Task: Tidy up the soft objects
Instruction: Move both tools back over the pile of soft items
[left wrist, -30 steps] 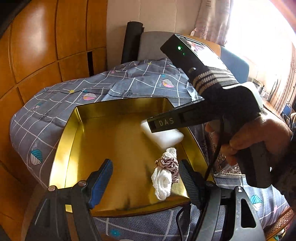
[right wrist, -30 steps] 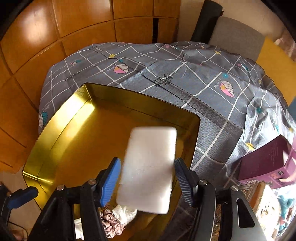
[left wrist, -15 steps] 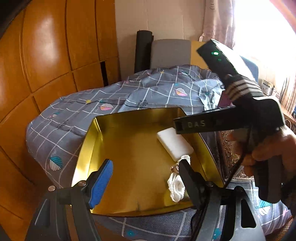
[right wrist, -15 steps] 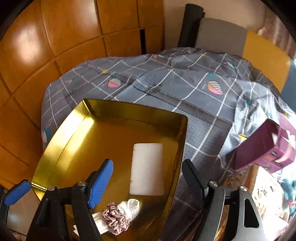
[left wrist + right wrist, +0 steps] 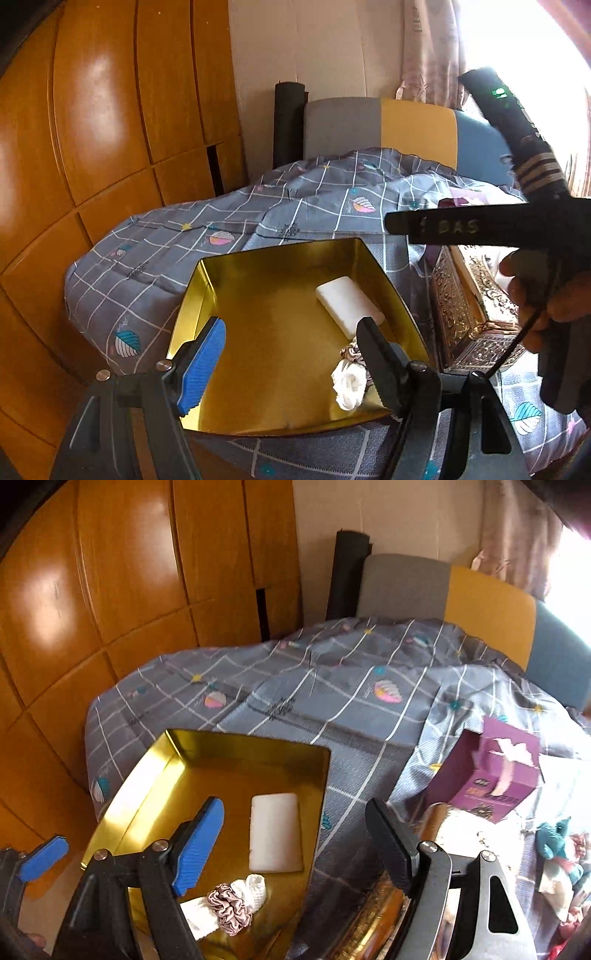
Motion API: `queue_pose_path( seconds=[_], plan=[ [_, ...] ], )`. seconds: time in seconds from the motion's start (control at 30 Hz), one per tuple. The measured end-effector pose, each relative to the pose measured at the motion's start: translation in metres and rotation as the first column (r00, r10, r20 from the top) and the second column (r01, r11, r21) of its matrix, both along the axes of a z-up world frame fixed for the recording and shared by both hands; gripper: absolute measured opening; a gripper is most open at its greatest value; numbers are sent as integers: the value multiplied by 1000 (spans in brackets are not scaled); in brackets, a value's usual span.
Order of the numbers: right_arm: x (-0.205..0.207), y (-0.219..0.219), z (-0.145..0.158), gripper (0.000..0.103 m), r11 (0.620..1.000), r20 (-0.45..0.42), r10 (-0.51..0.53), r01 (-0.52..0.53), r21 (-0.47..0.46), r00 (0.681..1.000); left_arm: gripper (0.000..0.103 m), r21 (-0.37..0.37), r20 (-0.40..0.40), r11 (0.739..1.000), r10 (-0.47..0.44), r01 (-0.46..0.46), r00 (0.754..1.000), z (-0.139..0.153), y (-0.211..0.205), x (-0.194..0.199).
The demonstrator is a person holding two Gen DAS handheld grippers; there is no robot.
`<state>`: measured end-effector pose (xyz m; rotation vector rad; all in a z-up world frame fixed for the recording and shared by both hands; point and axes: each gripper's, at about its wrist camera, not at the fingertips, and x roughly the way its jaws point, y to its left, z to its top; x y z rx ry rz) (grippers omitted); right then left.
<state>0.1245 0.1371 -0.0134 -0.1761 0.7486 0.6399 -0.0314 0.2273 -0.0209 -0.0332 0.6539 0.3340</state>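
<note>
A gold tin tray (image 5: 258, 258) (image 5: 147, 775) lies on the grey patterned bedspread. In it lie a white sponge (image 5: 347, 304) (image 5: 275, 832), a rolled white cloth (image 5: 349, 384) (image 5: 255, 886) and a pink scrunchie (image 5: 229, 908). My left gripper (image 5: 291, 358) is open and empty above the tray's near side. My right gripper (image 5: 295, 845) is open and empty, raised above the tray's right edge; its body shows in the left wrist view (image 5: 517, 221).
An ornate gold box (image 5: 469, 314) stands right of the tray. A purple tissue box (image 5: 491, 775) and a teal soft toy (image 5: 554, 838) lie further right. Wooden wardrobe panels (image 5: 92, 147) stand at the left, a chair (image 5: 443, 587) behind.
The right gripper let go of the white sponge, which now lies in the tray, and drew up and back. The left gripper also drew back and rose.
</note>
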Motion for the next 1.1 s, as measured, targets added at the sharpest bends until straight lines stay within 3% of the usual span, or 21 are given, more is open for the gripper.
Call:
queue_pose_path(
  seconds=[0.4, 0.67, 0.97, 1.1],
  plan=[
    [-6, -85, 41, 83, 989, 80, -124, 116, 95, 989, 74, 43, 13, 998, -46, 45, 999, 12, -24, -1],
    [-1, -172, 54, 87, 955, 109, -283, 270, 118, 953, 74, 75, 3, 993, -95, 94, 995, 15, -45, 5],
    [18, -287, 38, 88, 861, 97, -508, 504, 63, 856, 74, 120, 1, 977, -175, 174, 985, 25, -77, 19],
    [32, -349, 23, 88, 771, 73, -637, 636, 39, 768, 74, 126, 63, 962, -253, 244, 965, 46, -93, 24]
  ],
)
